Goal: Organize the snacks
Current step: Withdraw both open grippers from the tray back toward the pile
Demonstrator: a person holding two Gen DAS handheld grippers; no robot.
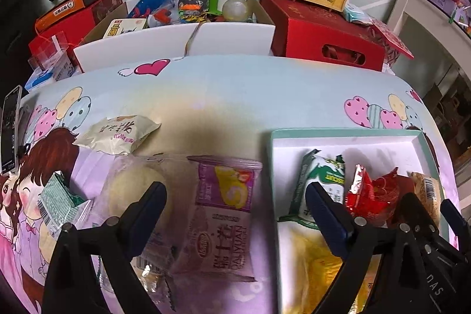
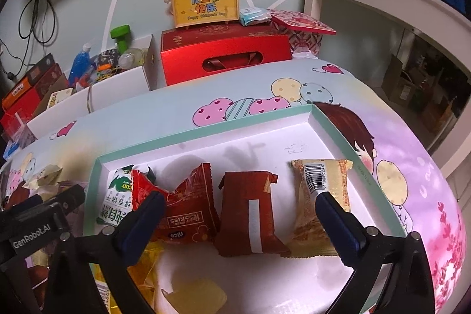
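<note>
Spread across the whole surface, a pastel cartoon-printed tablecloth [image 1: 235,90] with hearts and balloons; beyond its far edge, a big red cardboard gift box [image 2: 226,55] with a cut-out handle, a small yellow wooden case [image 2: 205,5] on top of it, and beside these a white open carton [image 1: 176,41] crammed with toys.

On the right half of the cloth, a shallow white cardboard tray with a mint-green rim [image 2: 206,125]; lined up along its middle, from left to right: a green-and-white biscuit packet [image 2: 116,197], a bright red foil snack packet [image 2: 188,211], a dark red-brown wrapper with a white stripe [image 2: 250,214], a golden-tan barcoded cake packet [image 2: 321,196]; at the tray's near edge, a yellow transparent wrapper [image 2: 194,296].

Left of the tray, on bare cloth: a purple-and-clear pastry packet [image 1: 223,214] just beside the tray's left rim; a clear bag with a pale round bun [image 1: 135,181] touching it; a cream paper-look snack bag [image 1: 117,134] farther back; a small green-checked packet [image 1: 59,202] near the left edge.

Left gripper [image 1: 235,196] spread wide over the purple packet, gripping nothing; right gripper [image 2: 238,205] likewise spread wide above the tray's row, empty, fingertips [image 2: 326,205] over the tan packet and the red one.
</note>
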